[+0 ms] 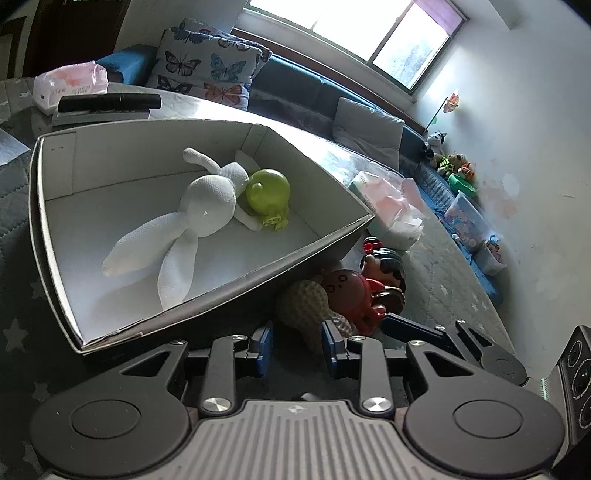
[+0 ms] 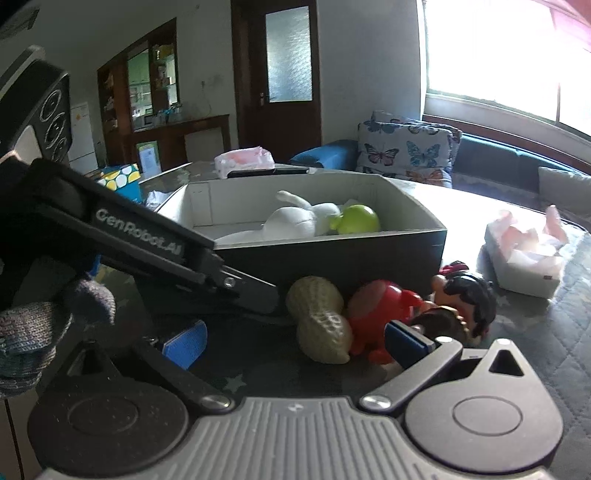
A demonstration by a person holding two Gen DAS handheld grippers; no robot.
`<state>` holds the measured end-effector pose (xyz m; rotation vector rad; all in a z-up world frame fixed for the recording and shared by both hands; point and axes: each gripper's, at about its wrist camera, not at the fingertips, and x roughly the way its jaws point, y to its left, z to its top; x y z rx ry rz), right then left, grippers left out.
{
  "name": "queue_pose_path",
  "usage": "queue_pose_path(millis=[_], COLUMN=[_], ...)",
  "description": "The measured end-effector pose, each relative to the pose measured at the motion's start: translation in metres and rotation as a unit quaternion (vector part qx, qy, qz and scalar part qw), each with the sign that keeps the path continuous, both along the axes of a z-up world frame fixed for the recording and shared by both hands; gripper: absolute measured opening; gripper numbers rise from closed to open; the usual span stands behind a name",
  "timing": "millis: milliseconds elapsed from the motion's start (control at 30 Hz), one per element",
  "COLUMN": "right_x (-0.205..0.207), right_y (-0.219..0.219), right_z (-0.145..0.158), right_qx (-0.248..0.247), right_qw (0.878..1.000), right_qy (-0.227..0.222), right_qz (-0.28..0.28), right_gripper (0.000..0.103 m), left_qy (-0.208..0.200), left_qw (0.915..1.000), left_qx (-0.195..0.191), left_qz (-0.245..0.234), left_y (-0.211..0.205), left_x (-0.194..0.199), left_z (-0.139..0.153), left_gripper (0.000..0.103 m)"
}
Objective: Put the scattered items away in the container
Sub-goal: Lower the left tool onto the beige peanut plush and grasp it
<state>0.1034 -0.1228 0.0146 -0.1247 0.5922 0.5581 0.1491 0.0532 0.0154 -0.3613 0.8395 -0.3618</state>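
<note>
Two toys in your box [image 1: 55, 206], three outside. Your left gripper [image 1: 297, 341] tilts down, slightly spread around the peanut [image 1: 303, 306]; right gripper [image 2: 295, 343] gapes empty.

Butterfly-print cushions [image 1: 207, 70] stood on blue sofa [image 1: 303, 92] beneath window [image 1: 354, 26]. Grey cushion [image 1: 365, 129] lay further along sofa. Black remote [image 1: 110, 103] rested on table behind box, pink tissue pack [image 1: 70, 83] just beyond. Open tissue box [image 2: 524, 254] sat on quilted star-patterned mat [image 1: 436, 266]. Wooden door [image 2: 280, 74] and cabinet [image 2: 147, 92] lined far wall.
</note>
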Motion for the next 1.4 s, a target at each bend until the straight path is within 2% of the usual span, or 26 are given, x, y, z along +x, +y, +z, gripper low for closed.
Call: queue_pose_path(millis=[500,833,1167,1400], right_x=[0.012,0.006,-0.001,0.005], right_y=[0.015,0.014,0.015,0.01], right_z=[-0.01,-0.006,-0.003,-0.002], right_qx=[-0.001,0.006,0.01,0.021], right_qw=[0.999,0.998,0.996,0.998], right_qy=[0.023,0.027,0.032,0.033], right_qz=[0.029,0.048,0.078,0.048], right_gripper=[0.102,0.094,0.093,0.087], left_qy=[0.02,0.029,0.042,0.046], left_qw=[0.9996,0.9987,0.9981,0.9977], left_qx=[-0.017,-0.041,-0.045,-0.05], left_qz=[-0.003,-0.007,0.001,0.003], left_y=[-0.002,0.006,0.008,0.01], left_x=[0.014,0.014,0.018,0.018], left_z=[-0.011,-0.012,-0.016,-0.017], left_gripper=[0.032,0.032,0.032,0.032])
